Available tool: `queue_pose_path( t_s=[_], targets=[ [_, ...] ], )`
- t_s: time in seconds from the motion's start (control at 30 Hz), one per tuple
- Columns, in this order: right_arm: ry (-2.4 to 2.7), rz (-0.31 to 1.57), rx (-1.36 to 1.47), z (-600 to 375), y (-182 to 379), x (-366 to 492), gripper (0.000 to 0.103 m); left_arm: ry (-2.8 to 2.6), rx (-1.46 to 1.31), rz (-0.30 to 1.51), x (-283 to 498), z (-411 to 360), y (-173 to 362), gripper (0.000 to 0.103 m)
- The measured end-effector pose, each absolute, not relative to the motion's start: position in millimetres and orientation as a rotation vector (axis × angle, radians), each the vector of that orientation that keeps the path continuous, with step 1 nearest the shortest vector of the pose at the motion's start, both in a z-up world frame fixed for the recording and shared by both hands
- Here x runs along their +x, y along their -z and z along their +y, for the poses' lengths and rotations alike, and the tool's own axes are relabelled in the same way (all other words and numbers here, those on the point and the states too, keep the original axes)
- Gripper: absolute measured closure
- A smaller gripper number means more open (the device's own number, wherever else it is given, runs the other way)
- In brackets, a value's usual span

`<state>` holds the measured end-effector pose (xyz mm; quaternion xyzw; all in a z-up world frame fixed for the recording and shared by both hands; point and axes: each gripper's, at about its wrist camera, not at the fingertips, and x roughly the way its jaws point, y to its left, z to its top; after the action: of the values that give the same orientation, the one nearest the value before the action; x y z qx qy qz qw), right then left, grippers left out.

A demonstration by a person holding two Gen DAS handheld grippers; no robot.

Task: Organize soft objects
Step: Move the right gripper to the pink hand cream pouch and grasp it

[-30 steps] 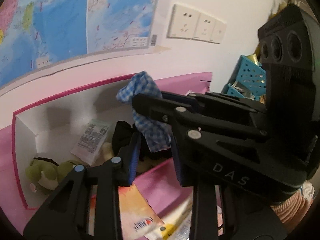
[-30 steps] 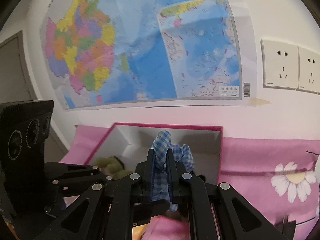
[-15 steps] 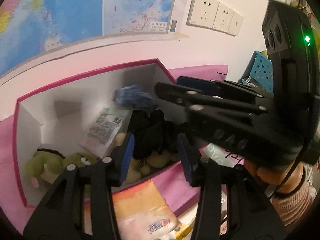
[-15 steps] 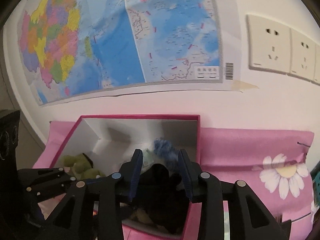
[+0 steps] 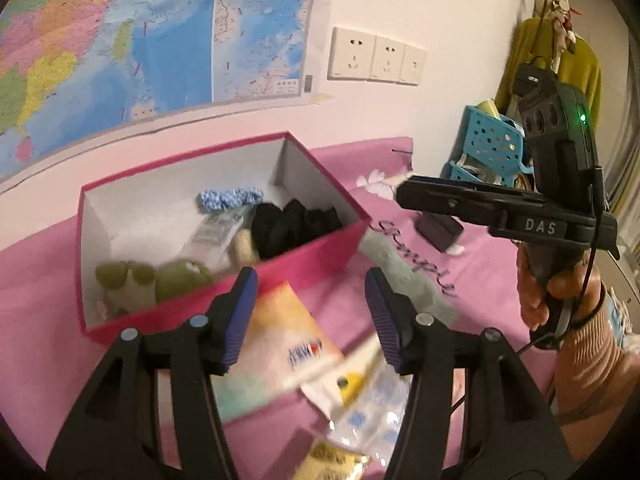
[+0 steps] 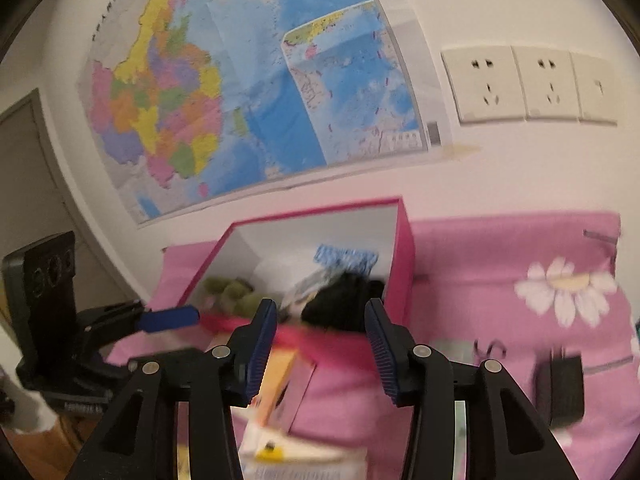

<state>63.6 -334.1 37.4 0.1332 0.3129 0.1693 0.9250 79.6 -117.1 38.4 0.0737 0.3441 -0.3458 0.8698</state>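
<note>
A pink box [image 5: 320,248] [image 6: 404,248] stands against the wall on the pink bedspread. Inside it lie a blue checked cloth [image 5: 230,198] [image 6: 346,258], black soft items [image 5: 296,222] [image 6: 344,308], a green plush toy [image 5: 152,280] [image 6: 234,292] and a printed packet [image 5: 216,232]. My left gripper [image 5: 310,312] hovers in front of the box, its jaws opening with nothing between them. My right gripper [image 6: 320,346], seen also from the side in the left wrist view [image 5: 408,194], is likewise opening and empty, to the right of the box.
Tissue packs and sachets [image 5: 288,344] [image 6: 280,384] lie on the bedspread in front of the box. A dark charger [image 5: 438,230] [image 6: 560,380] sits to the right. A blue perforated basket [image 5: 492,148] stands at the far right. A map and wall sockets [image 5: 376,60] are behind.
Both grippers let go of the blue checked cloth, which dropped into the box. Both pulled back from the box and their jaws spread apart.
</note>
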Motion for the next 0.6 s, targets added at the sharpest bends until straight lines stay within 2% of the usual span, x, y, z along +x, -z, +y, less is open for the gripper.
queue_pose_path(
  t_s=[0.6],
  targets=[
    [-0.361,0.917,0.283,-328,56,-29,0.056,0.864,0.171,0.923,7,-113,34,0.045]
  ],
)
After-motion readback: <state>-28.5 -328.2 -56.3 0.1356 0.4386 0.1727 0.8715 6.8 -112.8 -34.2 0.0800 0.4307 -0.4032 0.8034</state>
